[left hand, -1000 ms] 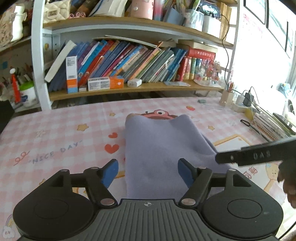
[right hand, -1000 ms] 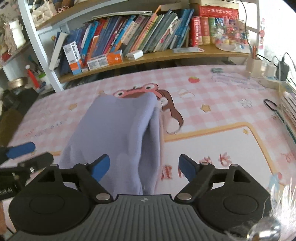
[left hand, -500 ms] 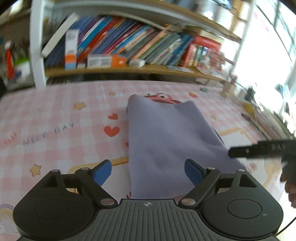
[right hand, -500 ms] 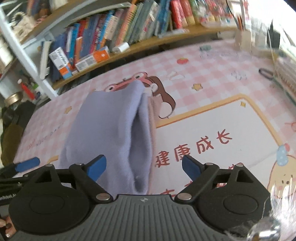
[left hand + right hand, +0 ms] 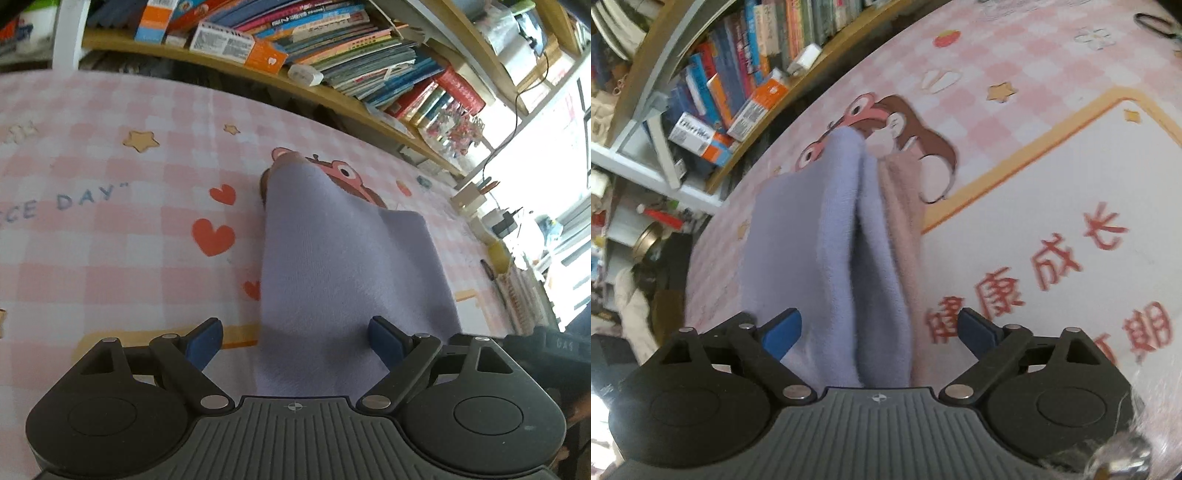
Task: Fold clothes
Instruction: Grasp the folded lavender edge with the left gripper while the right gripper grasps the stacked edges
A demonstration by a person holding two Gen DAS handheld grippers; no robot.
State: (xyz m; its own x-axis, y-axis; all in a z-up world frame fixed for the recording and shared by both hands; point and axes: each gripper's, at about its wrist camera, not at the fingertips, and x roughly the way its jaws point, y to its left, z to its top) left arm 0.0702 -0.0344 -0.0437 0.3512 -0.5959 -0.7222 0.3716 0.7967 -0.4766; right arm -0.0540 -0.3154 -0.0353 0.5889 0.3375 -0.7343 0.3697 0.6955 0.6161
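Observation:
A lavender garment [image 5: 343, 266] lies folded in a long strip on the pink checked tablecloth [image 5: 110, 229]. In the right wrist view the same lavender garment [image 5: 827, 258] shows its stacked folded edges, with a pinkish layer [image 5: 905, 221] along its right side. My left gripper [image 5: 293, 345] is open, low over the near end of the cloth, its blue pads [image 5: 203, 343] spread on either side of it. The right gripper [image 5: 877, 334] is also open above the cloth's near right edge. Nothing is held between either pair of fingers.
A bookshelf [image 5: 332, 55] packed with books runs along the far side of the table. Pen holder and chargers [image 5: 480, 199] sit at the right end. Printed red characters [image 5: 1071, 266] mark the tablecloth to the right. The other gripper's black body [image 5: 554, 354] shows at right.
Both grippers have dropped lower and tilted toward the near end of the cloth, staying open. The garment has not visibly moved.

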